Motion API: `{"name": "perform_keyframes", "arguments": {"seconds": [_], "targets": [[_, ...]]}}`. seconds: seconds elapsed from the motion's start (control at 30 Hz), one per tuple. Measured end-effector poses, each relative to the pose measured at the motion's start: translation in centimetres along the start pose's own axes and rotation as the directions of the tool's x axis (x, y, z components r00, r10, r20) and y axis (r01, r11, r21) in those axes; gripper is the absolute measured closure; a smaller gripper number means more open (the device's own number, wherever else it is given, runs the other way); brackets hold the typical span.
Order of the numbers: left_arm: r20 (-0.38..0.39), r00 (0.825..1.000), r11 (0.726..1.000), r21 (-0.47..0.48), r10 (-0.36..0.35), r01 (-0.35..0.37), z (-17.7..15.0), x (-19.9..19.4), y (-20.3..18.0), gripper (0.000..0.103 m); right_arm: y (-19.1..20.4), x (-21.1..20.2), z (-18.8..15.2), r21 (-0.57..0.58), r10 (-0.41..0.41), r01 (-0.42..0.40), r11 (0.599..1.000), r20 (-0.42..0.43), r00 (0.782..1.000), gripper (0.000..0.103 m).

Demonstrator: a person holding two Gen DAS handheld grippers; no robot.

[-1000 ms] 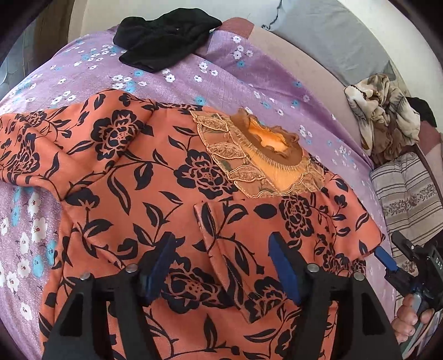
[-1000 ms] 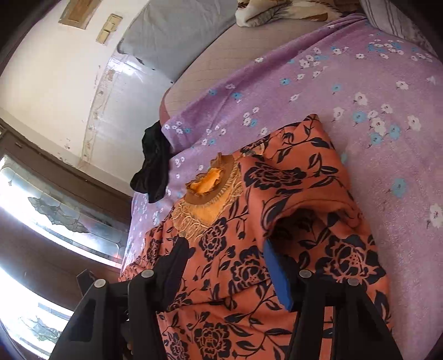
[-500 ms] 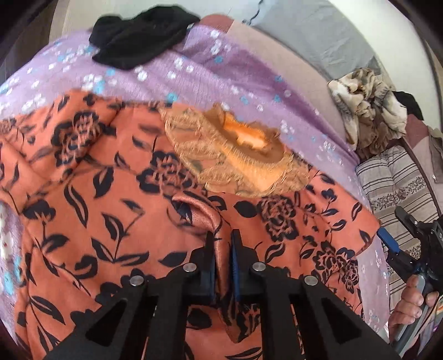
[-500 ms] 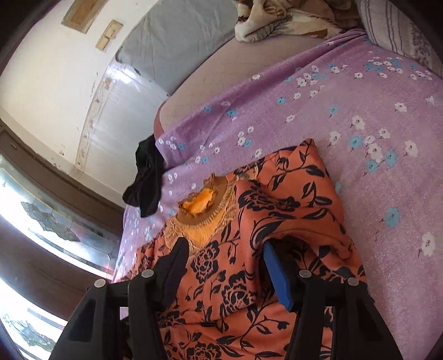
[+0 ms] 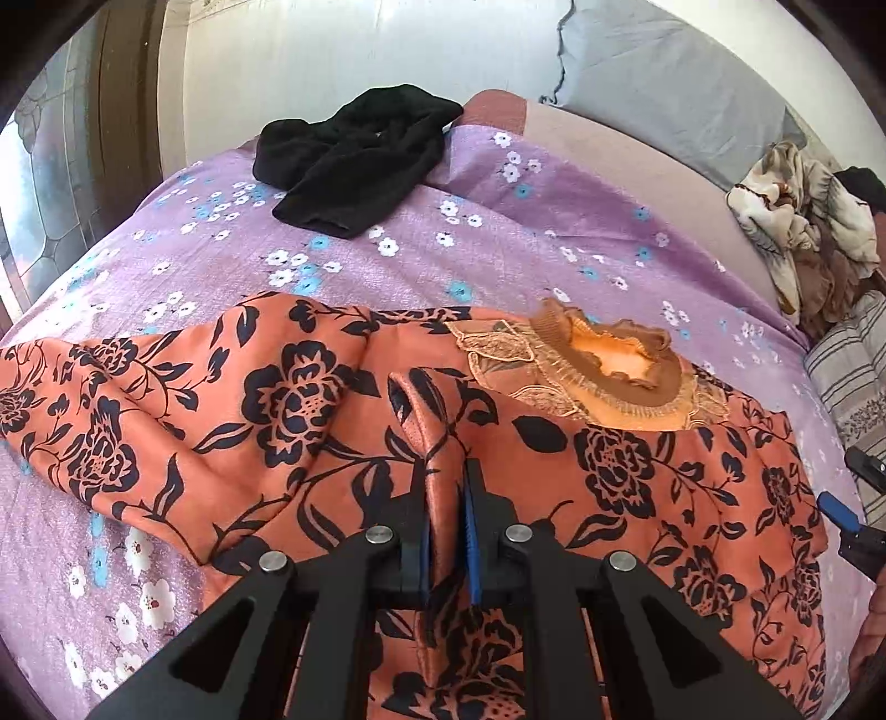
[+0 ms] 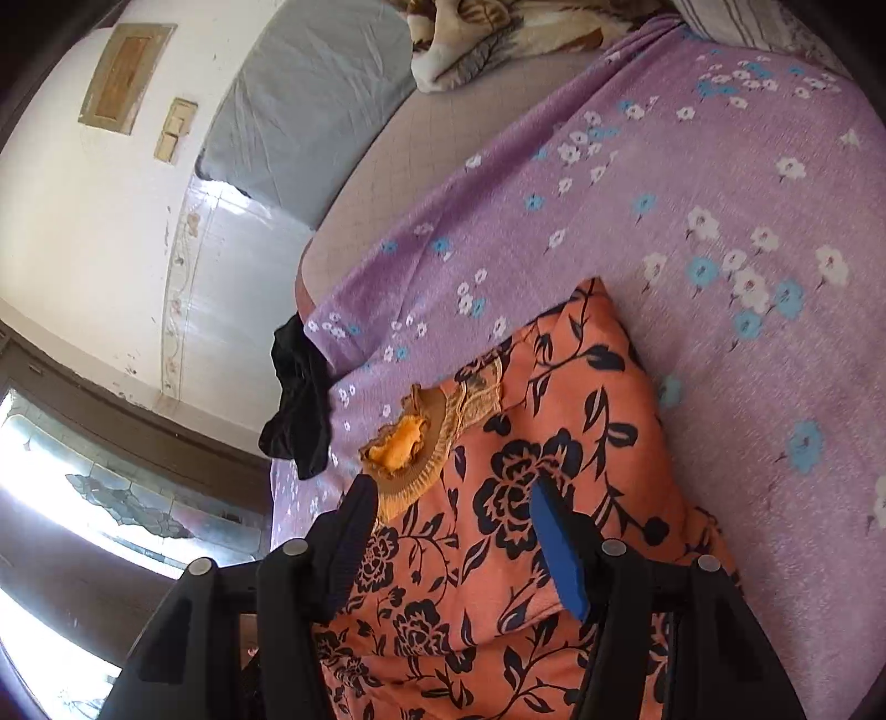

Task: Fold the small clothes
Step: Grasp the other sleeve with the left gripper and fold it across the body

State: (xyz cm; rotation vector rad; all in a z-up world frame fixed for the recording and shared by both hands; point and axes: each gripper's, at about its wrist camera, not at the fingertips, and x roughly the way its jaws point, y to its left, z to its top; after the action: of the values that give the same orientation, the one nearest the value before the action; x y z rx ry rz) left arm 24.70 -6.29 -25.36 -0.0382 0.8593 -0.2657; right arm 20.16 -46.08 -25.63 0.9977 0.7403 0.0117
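left tongs pinch orange dress; right tongs agape; purple floral bedsheet; tiled wall

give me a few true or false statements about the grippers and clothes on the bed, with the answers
1. The left gripper is shut on a raised pleat of the orange floral dress. True.
2. The right gripper is clamped on the dress. False: its jaws stand open above the fabric.
3. A black garment lies beyond the dress on the purple bedsheet. True.
4. The black garment rests on top of the dress. False: bedsheet shows between them.
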Motion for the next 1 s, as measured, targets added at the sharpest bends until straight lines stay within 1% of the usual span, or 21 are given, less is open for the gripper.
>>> {"name": "perform_keyframes", "arguments": {"seconds": [0.07, 0.1, 0.13, 0.17, 0.2, 0.23, 0.3, 0.37, 0.4, 0.47, 0.53, 0.63, 0.7, 0.77, 0.8, 0.83, 0.93, 0.97, 1.0], "targets": [[0.004, 0.999, 0.999, 0.023, 0.038, -0.038, -0.1, 0.4, -0.2, 0.092, -0.3, 1.9, -0.9, -0.003, -0.034, 0.034, 0.999, -0.073, 0.997, 0.042], [-0.002, 0.999, 0.998, 0.028, 0.051, -0.051, -0.1, 0.6, -0.2, 0.088, -0.7, 3.0, -1.4, -0.009, -0.072, 0.072, 0.997, -0.128, 0.989, 0.042], [-0.017, 0.998, 0.998, 0.023, 0.061, -0.061, -0.2, 0.8, -0.1, 0.087, -1.1, 4.3, -1.9, -0.025, -0.144, 0.142, 0.990, -0.191, 0.971, 0.042], [-0.033, 0.998, 0.998, 0.007, 0.060, -0.060, -0.1, 0.9, 0.2, 0.085, -1.3, 4.8, -2.3, -0.047, -0.177, 0.171, 0.984, -0.207, 0.962, 0.042], [-0.043, 0.997, 0.998, -0.015, 0.058, -0.059, 0.0, 0.8, 0.6, 0.079, -1.1, 4.6, -2.5, -0.067, -0.179, 0.169, 0.983, -0.179, 0.968, 0.042], [-0.037, 0.998, 0.998, -0.039, 0.057, -0.058, 0.3, 0.5, 1.2, 0.075, -0.7, 4.4, -2.5, -0.084, -0.188, 0.176, 0.981, -0.174, 0.967, 0.042], [-0.001, 0.996, 0.991, -0.107, 0.086, -0.085, 1.0, -1.0, 3.0, 0.051, -0.2, 4.0, -2.6, -0.111, -0.193, 0.176, 0.978, -0.160, 0.968, 0.041], [0.056, 0.991, 0.972, -0.208, 0.119, -0.105, 1.5, -3.0, 5.5, 0.041, -0.2, 3.7, -2.6, -0.113, -0.186, 0.170, 0.979, -0.149, 0.971, 0.041], [0.079, 0.986, 0.957, -0.262, 0.149, -0.123, 1.7, -3.9, 7.1, 0.038, -0.2, 3.6, -2.5, -0.112, -0.186, 0.170, 0.979, -0.147, 0.971, 0.041], [0.103, 0.965, 0.913, -0.360, 0.242, -0.190, 1.5, -5.6, 10.2, 0.035, -0.4, 3.8, -2.5, -0.112, -0.199, 0.183, 0.977, -0.153, 0.968, 0.041], [0.097, 0.945, 0.862, -0.447, 0.311, -0.238, 1.0, -6.6, 13.8, 0.033, -0.5, 4.2, -2.7, -0.115, -0.214, 0.197, 0.974, -0.166, 0.963, 0.041], [0.047, 0.937, 0.789, -0.554, 0.346, -0.264, -0.5, -7.1, 19.3, 0.033, 0.1, 4.6, -3.1, -0.153, -0.244, 0.221, 0.963, -0.153, 0.958, 0.040], [0.016, 0.942, 0.745, -0.616, 0.335, -0.255, -1.5, -7.2, 22.6, 0.033, 0.4, 4.7, -3.3, -0.168, -0.259, 0.234, 0.958, -0.142, 0.956, 0.039], [0.001, 0.955, 0.705, -0.674, 0.297, -0.219, -2.4, -7.0, 25.5, 0.033, 0.5, 4.8, -3.5, -0.168, -0.264, 0.241, 0.956, -0.135, 0.955, 0.038], [0.002, 0.960, 0.680, -0.706, 0.278, -0.196, -2.8, -7.0, 27.0, 0.033, 0.6, 4.9, -3.6, -0.172, -0.267, 0.243, 0.955, -0.131, 0.955, 0.038], [0.008, 0.964, 0.652, -0.738, 0.265, -0.173, -3.2, -7.1, 28.3, 0.033, 0.7, 4.9, -3.7, -0.179, -0.270, 0.246, 0.953, -0.127, 0.954, 0.037], [0.039, 0.967, 0.552, -0.827, 0.252, -0.111, -4.1, -7.3, 32.4, 0.033, 0.7, 5.0, -3.8, -0.192, -0.275, 0.250, 0.949, -0.119, 0.954, 0.037], [0.048, 0.967, 0.524, -0.847, 0.248, -0.092, -4.3, -7.1, 33.6, 0.033, 0.7, 5.0, -3.8, -0.193, -0.275, 0.249, 0.949, -0.118, 0.954, 0.037], [0.053, 0.968, 0.502, -0.861, 0.244, -0.079, -4.5, -6.9, 34.8, 0.033, 0.7, 5.1, -3.8, -0.194, -0.274, 0.248, 0.949, -0.117, 0.955, 0.037]]}}
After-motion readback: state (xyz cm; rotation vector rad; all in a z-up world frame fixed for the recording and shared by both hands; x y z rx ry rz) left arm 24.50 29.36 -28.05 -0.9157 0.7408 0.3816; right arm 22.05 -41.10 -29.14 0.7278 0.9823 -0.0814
